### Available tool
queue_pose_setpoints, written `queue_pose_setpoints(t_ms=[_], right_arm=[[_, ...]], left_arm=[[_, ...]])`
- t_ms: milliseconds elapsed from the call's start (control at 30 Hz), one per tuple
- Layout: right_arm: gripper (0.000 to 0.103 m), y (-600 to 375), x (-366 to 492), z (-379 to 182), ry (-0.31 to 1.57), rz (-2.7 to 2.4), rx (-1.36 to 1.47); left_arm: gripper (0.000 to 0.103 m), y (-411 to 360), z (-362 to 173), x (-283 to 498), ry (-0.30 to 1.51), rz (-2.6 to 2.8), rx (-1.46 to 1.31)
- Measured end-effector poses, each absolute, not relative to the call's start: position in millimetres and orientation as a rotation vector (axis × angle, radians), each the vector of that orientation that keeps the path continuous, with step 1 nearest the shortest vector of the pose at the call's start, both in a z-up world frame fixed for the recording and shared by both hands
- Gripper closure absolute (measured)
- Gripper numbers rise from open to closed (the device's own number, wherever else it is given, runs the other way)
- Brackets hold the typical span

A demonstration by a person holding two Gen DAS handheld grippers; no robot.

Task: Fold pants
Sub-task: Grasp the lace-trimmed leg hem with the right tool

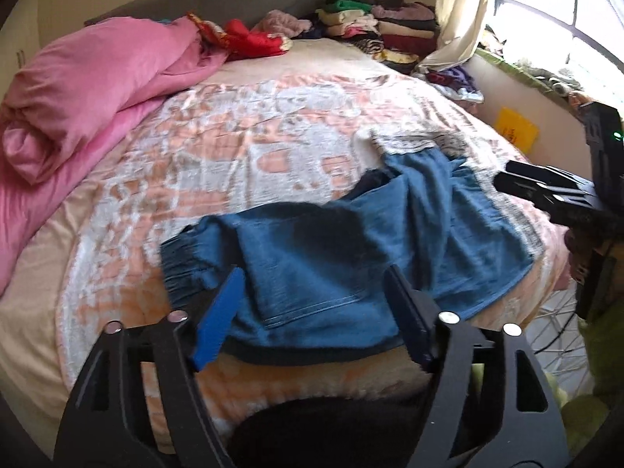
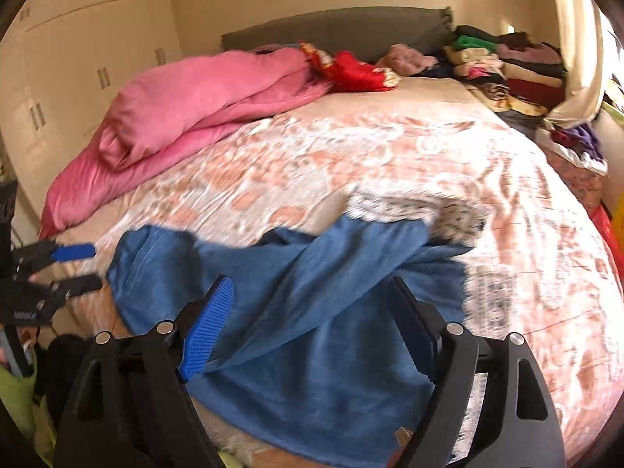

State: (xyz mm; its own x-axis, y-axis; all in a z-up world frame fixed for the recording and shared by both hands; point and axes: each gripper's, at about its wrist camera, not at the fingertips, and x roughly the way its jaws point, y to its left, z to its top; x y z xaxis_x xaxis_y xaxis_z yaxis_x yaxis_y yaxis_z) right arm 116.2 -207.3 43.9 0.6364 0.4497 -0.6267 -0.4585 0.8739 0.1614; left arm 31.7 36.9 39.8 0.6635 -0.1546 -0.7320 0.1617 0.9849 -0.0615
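Your 2 wrist views both look down along the fingers from the bed's (image 1: 117, 202) near edge toward the headboard (image 2: 331, 27), close over the pants (image 1: 312, 257). Both share pants, pink duvet (image 2: 202, 89) and clothes stack (image 1: 390, 27).

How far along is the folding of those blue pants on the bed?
Partly done, it seems: the blue pants lie bunched and doubled over on the patterned bedspread, not in a neat, flat stack. Nothing is in hand: the left gripper and right gripper both stand open above the cloth. Left to do: smoothing the wrinkles and making the final folds.
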Motion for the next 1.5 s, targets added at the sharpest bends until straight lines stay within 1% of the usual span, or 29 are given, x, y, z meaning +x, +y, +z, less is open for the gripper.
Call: queue_pose_setpoints(t_ms=[67,267,433,467,500,667,867,1000,1267,1500], right_arm=[[0.023,-215.4,123.2,47.4,0.708,0.5,-0.009],[0.023,-230.1,157.5,54.9,0.736,0.434,-0.015],[0.023,-220.6,190.3,54.0,0.774,0.423,-0.046],[0.023,-214.7,197.8,51.8,0.788,0.422,-0.059],[0.023,-209.1,203.4,49.6,0.797,0.427,-0.066],[0.023,-183.4,231.8,40.6,0.834,0.448,-0.092],[0.023,-155.3,270.1,23.2,0.888,0.442,-0.13],[0.023,-150.8,299.5,6.4,0.951,0.434,-0.096],[0.023,-137.5,321.1,-8.1,0.986,0.413,-0.119],[0.024,-118.7,342.4,-33.0,1.032,0.302,-0.195]], left_arm=[[0.031,27.2,38.6,37.1,0.834,-0.202,0.007],[0.031,2.6,27.0,53.5,0.874,-0.246,0.009],[0.031,-12.8,15.5,61.5,0.91,-0.293,0.002],[0.033,-14.8,13.9,63.0,0.915,-0.303,-0.005],[0.038,-17.5,11.5,65.0,0.923,-0.318,-0.014],[0.043,-34.3,-2.0,76.8,0.963,-0.379,-0.026],[0.043,-50.5,-12.4,93.6,0.993,-0.417,-0.03],[0.043,-59.1,-19.3,107.3,1.019,-0.436,-0.043],[0.043,-71.3,-35.5,120.8,1.057,-0.463,-0.059],[0.045,-78.8,-45.5,122.2,1.07,-0.467,-0.035]])
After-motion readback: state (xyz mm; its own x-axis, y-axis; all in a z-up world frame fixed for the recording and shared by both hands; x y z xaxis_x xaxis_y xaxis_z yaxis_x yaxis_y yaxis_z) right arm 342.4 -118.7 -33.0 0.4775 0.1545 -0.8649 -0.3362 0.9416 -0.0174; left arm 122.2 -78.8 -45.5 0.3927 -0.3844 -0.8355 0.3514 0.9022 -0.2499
